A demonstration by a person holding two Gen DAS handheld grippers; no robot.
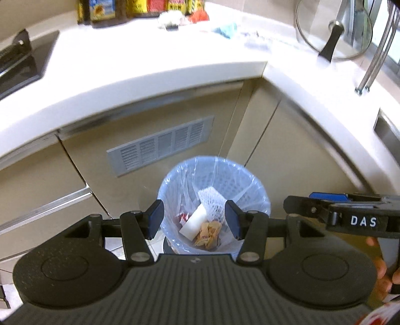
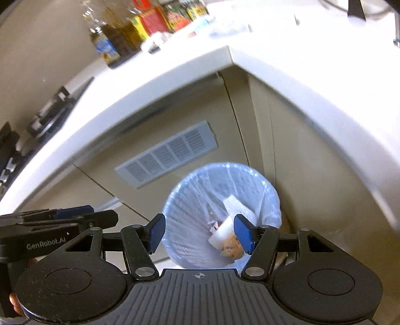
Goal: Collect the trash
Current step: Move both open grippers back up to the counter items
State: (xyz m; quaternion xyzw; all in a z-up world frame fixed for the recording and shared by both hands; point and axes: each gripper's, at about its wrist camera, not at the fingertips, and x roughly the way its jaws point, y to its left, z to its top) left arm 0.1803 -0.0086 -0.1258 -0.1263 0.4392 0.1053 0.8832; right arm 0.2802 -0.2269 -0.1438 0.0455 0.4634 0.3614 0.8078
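Note:
A blue mesh trash bin (image 1: 247,182) with a clear bag liner stands on the floor in the cabinet corner; it also shows in the right wrist view (image 2: 190,200). Inside lie a white foam net (image 1: 212,200), a white block (image 1: 193,222) and a crumpled orange wrapper (image 1: 210,233). My left gripper (image 1: 194,220) is open and empty above the bin. My right gripper (image 2: 198,232) is open and empty above the bin too. The right gripper shows in the left wrist view (image 1: 325,202), and the left gripper in the right wrist view (image 2: 75,215).
A white L-shaped counter (image 1: 150,62) wraps around above the bin. On it lie scraps, among them a teal piece (image 1: 225,28) and white crumpled paper (image 1: 172,18), before bottles and packets (image 1: 120,10). A glass lid (image 1: 332,27) stands right, a stove (image 1: 17,60) left. A vent grille (image 1: 160,145) is in the cabinet.

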